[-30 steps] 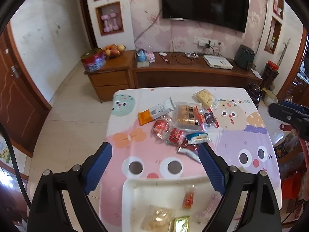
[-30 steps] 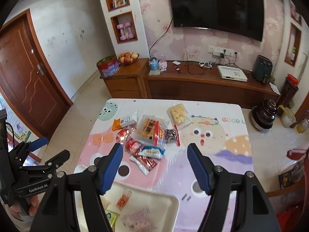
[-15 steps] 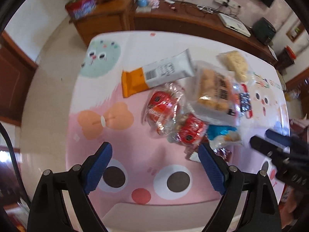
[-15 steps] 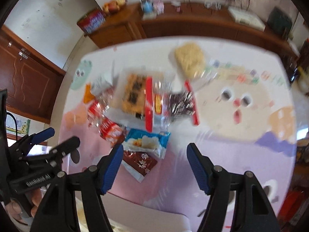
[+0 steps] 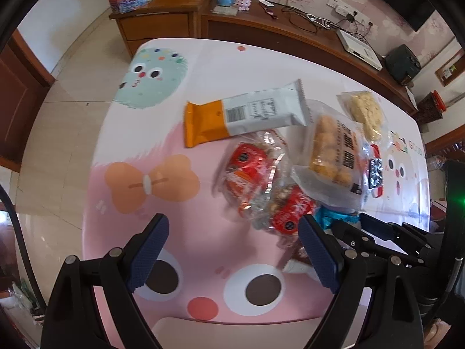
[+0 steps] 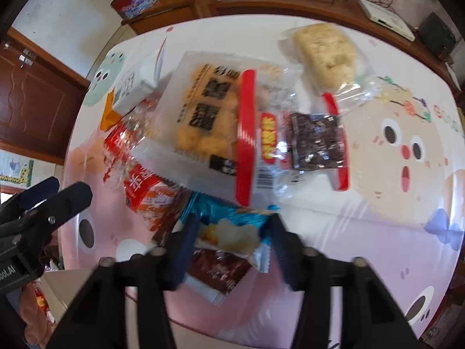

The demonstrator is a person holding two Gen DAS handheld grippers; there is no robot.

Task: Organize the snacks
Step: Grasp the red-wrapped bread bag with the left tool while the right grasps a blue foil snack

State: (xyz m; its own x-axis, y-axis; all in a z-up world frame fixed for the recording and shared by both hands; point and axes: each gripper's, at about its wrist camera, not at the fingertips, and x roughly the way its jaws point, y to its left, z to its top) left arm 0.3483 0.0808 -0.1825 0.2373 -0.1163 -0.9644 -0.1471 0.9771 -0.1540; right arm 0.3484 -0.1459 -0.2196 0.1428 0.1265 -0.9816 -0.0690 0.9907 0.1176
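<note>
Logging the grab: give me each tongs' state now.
Left tongs: open, empty.
Right tongs: open around the blue snack packet, not yet shut.

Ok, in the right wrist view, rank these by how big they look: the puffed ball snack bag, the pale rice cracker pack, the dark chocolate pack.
1. Puffed ball snack bag
2. Pale rice cracker pack
3. Dark chocolate pack
Fisheye distortion makes real sizes unsure.

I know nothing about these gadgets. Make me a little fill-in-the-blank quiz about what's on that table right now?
1. The right gripper is closing around a packet whose wrapper is ___.
2. The left gripper hangs open above the table, holding ___.
3. The white bar wrapper has one end coloured ___.
4. Under the blue packet lies a ___ packet.

Missing words: blue; nothing; orange; brown
</note>
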